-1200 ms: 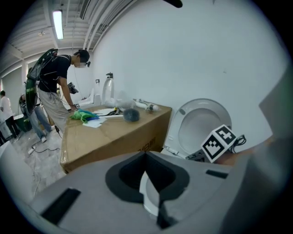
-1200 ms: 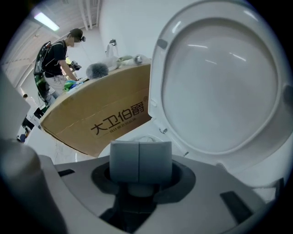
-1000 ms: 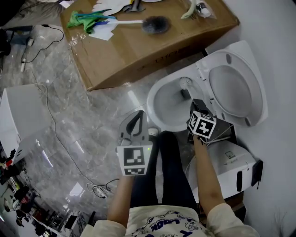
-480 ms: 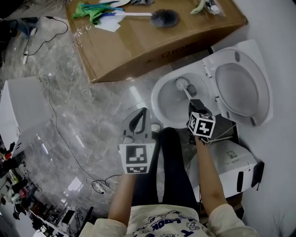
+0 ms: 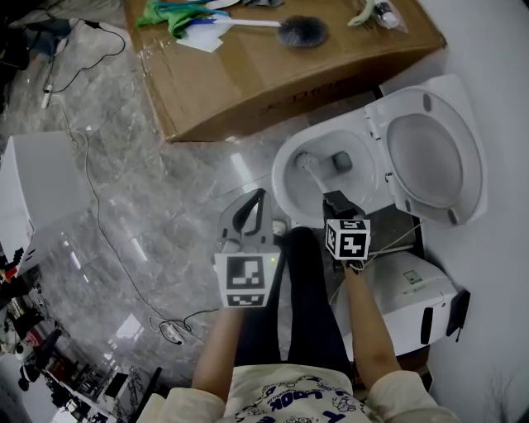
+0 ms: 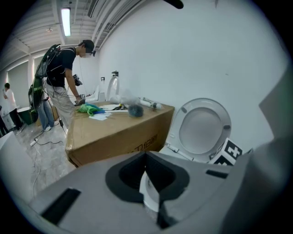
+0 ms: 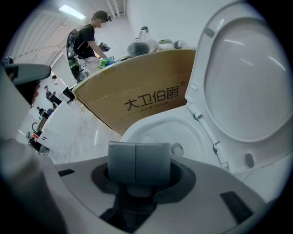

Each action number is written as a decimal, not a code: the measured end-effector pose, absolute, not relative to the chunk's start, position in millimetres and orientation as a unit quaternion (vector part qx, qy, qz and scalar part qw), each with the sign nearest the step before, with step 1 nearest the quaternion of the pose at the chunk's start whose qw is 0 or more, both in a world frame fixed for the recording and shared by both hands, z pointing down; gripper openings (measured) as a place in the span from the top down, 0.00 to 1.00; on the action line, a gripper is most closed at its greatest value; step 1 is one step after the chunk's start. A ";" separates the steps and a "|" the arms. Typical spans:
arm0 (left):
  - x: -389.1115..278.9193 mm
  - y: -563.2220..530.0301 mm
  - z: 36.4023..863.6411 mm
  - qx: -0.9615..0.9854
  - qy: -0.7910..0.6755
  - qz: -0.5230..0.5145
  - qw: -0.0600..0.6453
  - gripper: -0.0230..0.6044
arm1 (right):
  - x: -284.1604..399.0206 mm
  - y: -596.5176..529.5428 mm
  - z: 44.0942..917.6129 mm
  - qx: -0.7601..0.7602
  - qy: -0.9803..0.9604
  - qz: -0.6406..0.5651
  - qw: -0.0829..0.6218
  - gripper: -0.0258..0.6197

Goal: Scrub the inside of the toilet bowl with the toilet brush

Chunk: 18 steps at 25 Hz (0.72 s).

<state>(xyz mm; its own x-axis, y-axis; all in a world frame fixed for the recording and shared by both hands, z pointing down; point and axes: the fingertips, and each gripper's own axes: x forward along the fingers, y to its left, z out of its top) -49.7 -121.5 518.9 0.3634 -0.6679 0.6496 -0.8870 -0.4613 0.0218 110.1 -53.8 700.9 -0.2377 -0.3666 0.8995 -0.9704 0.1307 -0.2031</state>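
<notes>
The white toilet bowl (image 5: 291, 192) stands open with its lid (image 5: 431, 157) raised. My right gripper (image 5: 332, 201) hovers over the bowl's near rim, shut on the white handle of the toilet brush (image 5: 304, 163). The brush head lies low against the bowl's left inner wall, left of the drain (image 5: 342, 162). In the right gripper view the right gripper (image 7: 138, 161) has its pads pressed together above the bowl (image 7: 155, 130). My left gripper (image 5: 250, 211) hangs over the floor left of the bowl, shut and holding nothing; the left gripper (image 6: 146, 157) shows the same in its own view.
A large cardboard box (image 5: 273, 74) lies behind the toilet with a second dark brush (image 5: 302, 31) and a green cloth (image 5: 169, 15) on it. A white appliance (image 5: 417, 291) sits at the right, a white cabinet (image 5: 37, 198) at the left, a cable (image 5: 107, 248) across the marble floor. A person (image 6: 64, 77) stands by the box.
The brush head has swept from the back of the bowl near the drain over to its left wall. My right gripper has shifted slightly left. The left gripper has stayed put.
</notes>
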 end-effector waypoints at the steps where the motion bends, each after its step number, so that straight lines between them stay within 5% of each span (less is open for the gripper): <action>1: -49.5 -121.2 519.1 0.804 -0.484 0.290 0.189 0.96 | 107.5 -49.9 700.0 0.500 -0.665 0.424 0.357 0.70; 18: -34.9 -115.0 519.2 0.810 -0.476 0.282 0.194 0.96 | 100.7 2.2 692.5 0.437 -0.690 0.420 0.396 0.70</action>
<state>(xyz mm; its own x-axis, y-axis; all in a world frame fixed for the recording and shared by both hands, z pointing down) -34.9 -115.0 519.2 0.3886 -0.6622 0.6407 -0.8803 -0.4721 0.0460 100.7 2.2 692.5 -0.3044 -0.2696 0.9136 -0.9354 0.2656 -0.2333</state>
